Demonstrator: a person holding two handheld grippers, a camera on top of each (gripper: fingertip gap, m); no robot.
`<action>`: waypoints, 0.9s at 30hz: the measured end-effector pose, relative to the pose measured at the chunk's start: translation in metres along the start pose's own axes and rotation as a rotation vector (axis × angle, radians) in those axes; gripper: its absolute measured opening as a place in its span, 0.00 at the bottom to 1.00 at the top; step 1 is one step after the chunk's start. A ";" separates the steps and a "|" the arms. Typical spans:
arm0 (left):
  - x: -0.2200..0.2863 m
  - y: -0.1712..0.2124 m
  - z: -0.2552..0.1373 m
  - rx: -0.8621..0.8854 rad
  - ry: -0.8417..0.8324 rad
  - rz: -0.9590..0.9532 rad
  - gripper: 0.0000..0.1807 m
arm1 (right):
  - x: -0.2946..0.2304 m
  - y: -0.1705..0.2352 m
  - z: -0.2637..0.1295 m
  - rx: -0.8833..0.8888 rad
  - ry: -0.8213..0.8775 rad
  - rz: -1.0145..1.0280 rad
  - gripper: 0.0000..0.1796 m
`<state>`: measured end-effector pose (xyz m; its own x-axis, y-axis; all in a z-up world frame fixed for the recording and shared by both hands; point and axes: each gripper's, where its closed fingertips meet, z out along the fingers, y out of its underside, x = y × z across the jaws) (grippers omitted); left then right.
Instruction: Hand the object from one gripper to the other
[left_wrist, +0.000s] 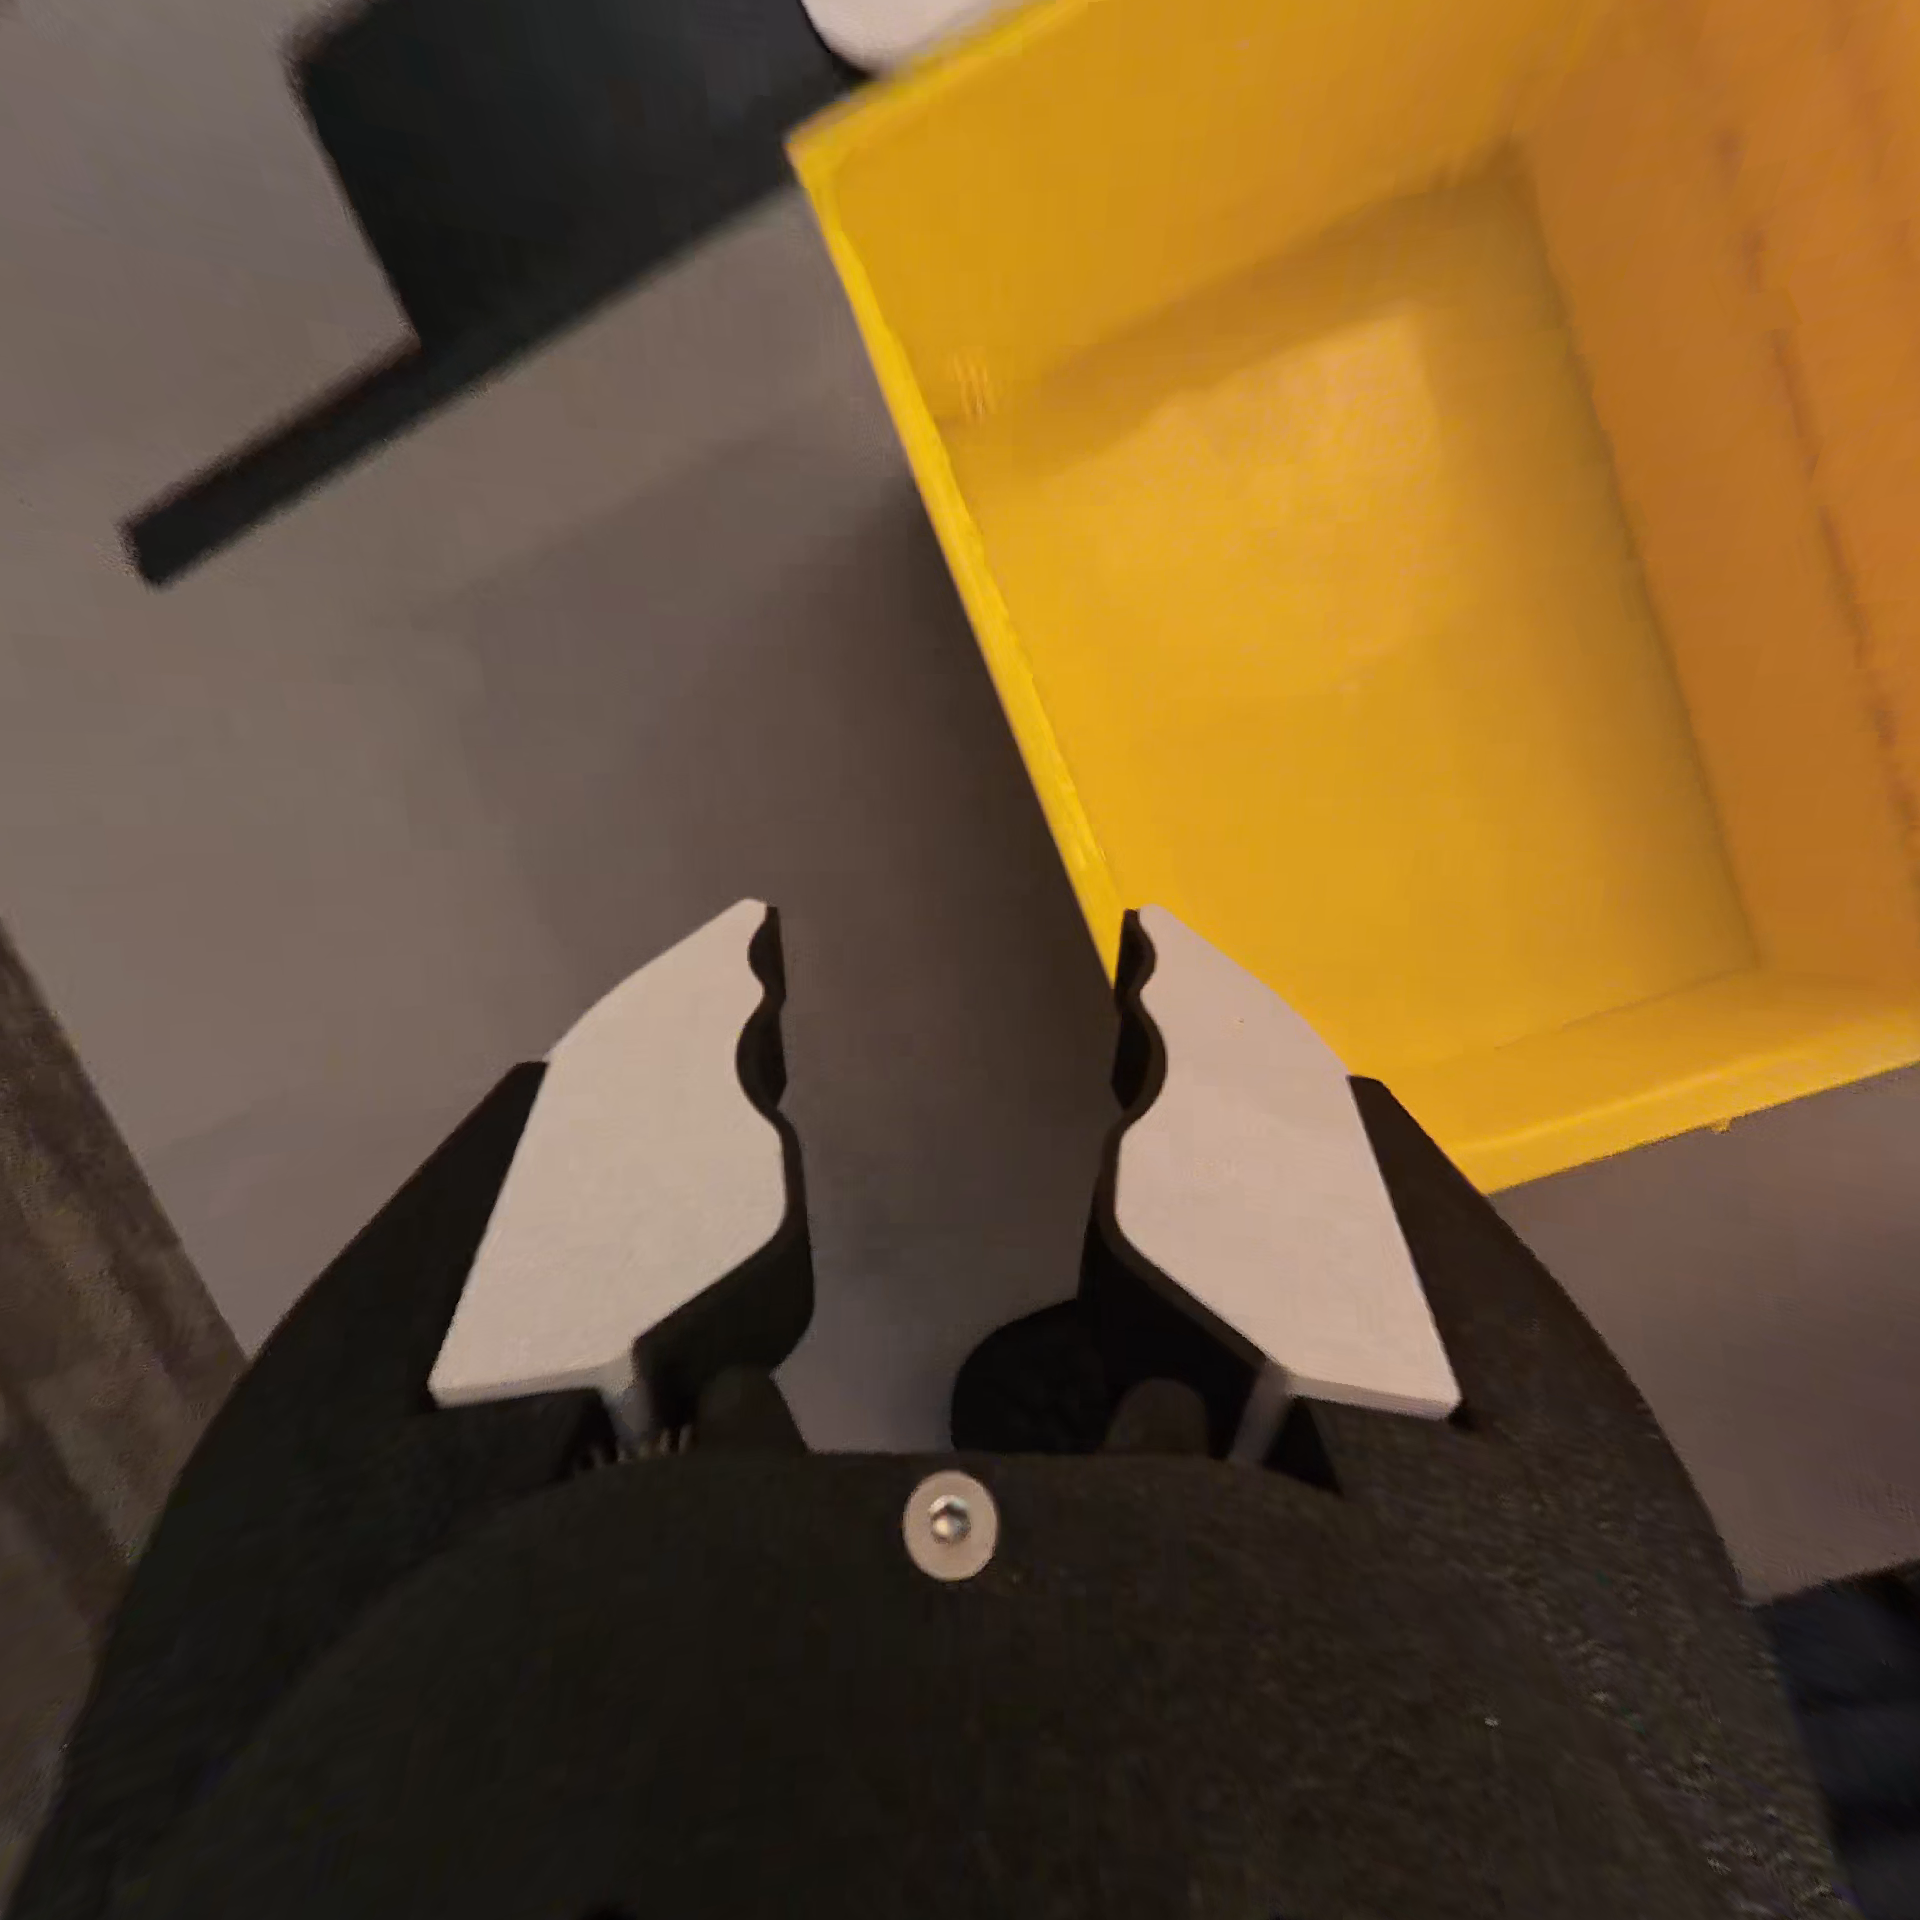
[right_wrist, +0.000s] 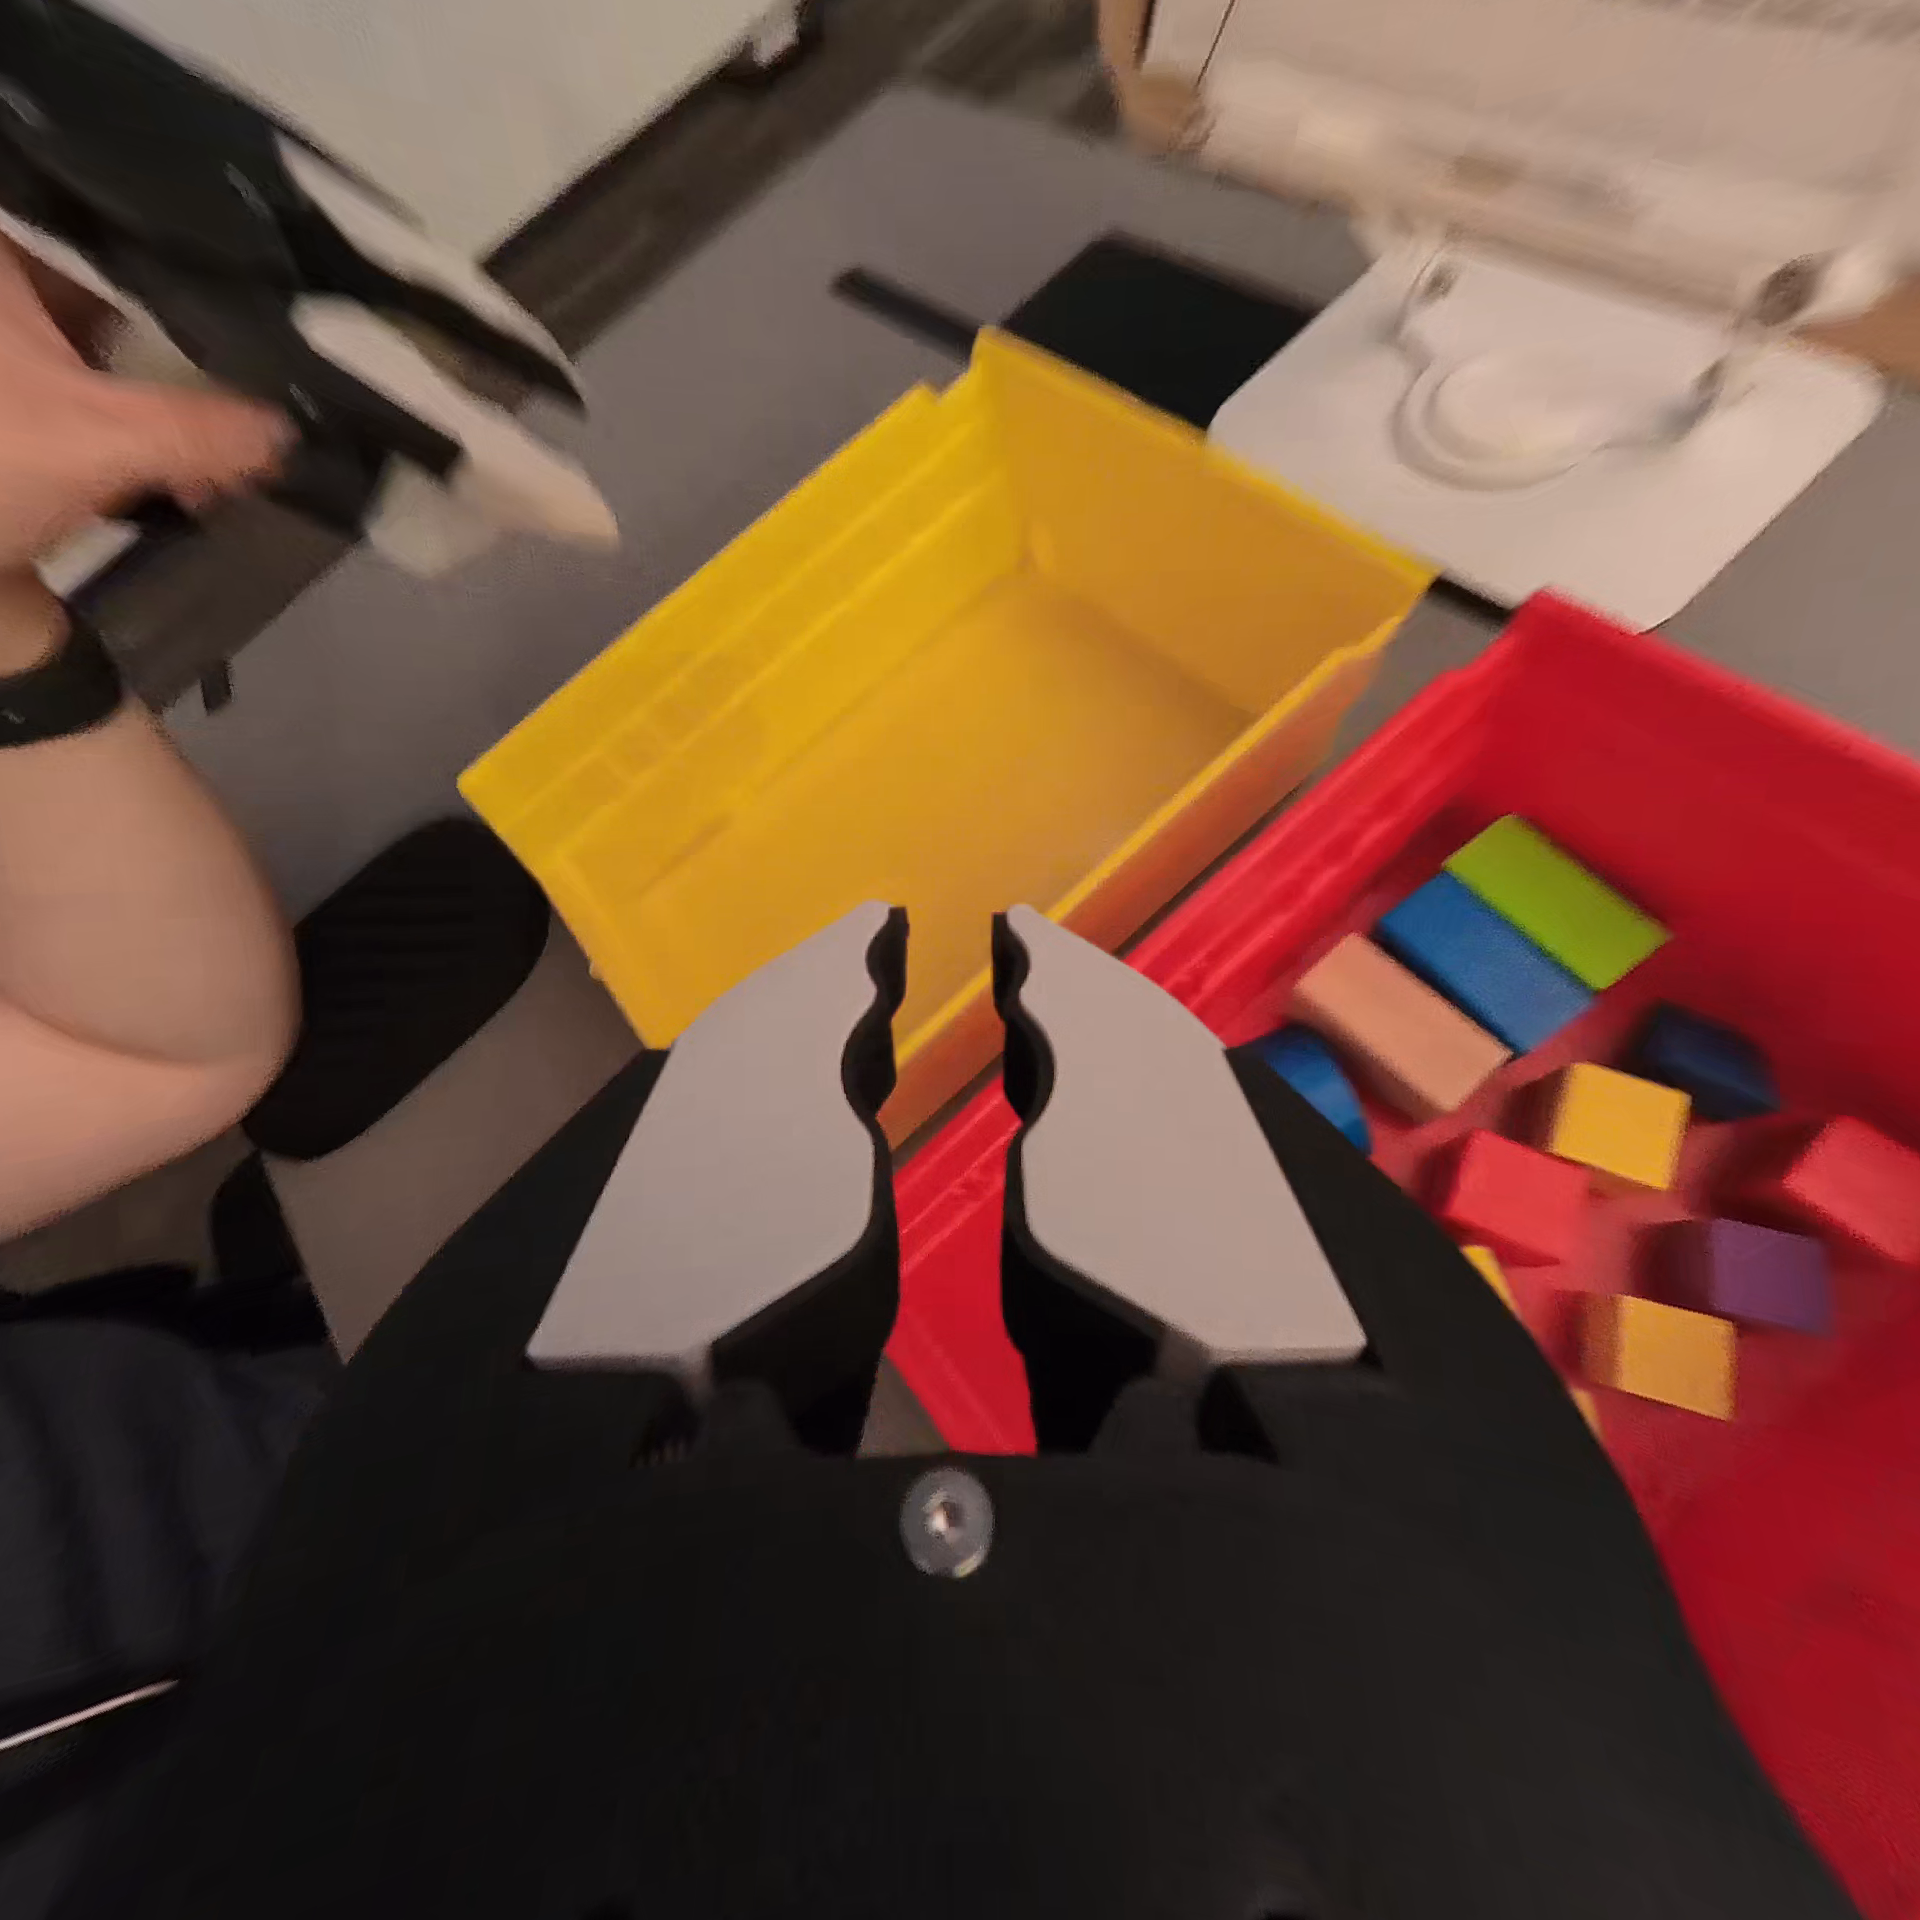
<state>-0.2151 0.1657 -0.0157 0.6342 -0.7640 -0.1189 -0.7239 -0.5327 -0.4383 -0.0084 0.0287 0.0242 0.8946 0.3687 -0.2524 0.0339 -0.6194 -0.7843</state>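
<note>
**Grey table, two bins, nothing gripped**

Grey table (right_wrist: 727, 343) is carrying a yellow bin (right_wrist: 831, 675) sitting empty and a red bin (right_wrist: 1714, 727) right beside it, touching. Blocks (right_wrist: 1507, 997) are lying jumbled in the red bin, so that's where the objects are sitting. Left gripper (left_wrist: 948, 920) is hanging over the table by the yellow bin's edge, jaws spread wide, holding nothing. Right gripper (right_wrist: 948, 920) is hovering over both bins' near edges, jaws parted just a bit, also empty.
</note>
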 end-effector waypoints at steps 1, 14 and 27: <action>-0.007 -0.006 -0.011 0.063 -0.016 -0.014 0.34 | -0.005 0.005 0.012 -0.056 0.004 -0.005 0.09; -0.020 -0.026 -0.100 0.452 0.008 -0.020 0.33 | 0.015 0.037 0.066 -0.491 0.154 0.285 0.09; -0.004 -0.018 -0.122 0.516 0.111 0.048 0.34 | 0.038 0.067 0.097 -0.733 0.520 0.247 0.11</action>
<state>-0.2376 0.1336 0.1012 0.5511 -0.8318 -0.0666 -0.5054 -0.2693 -0.8198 -0.0152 0.0689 -0.0929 0.9951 -0.0790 0.0595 -0.0698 -0.9871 -0.1439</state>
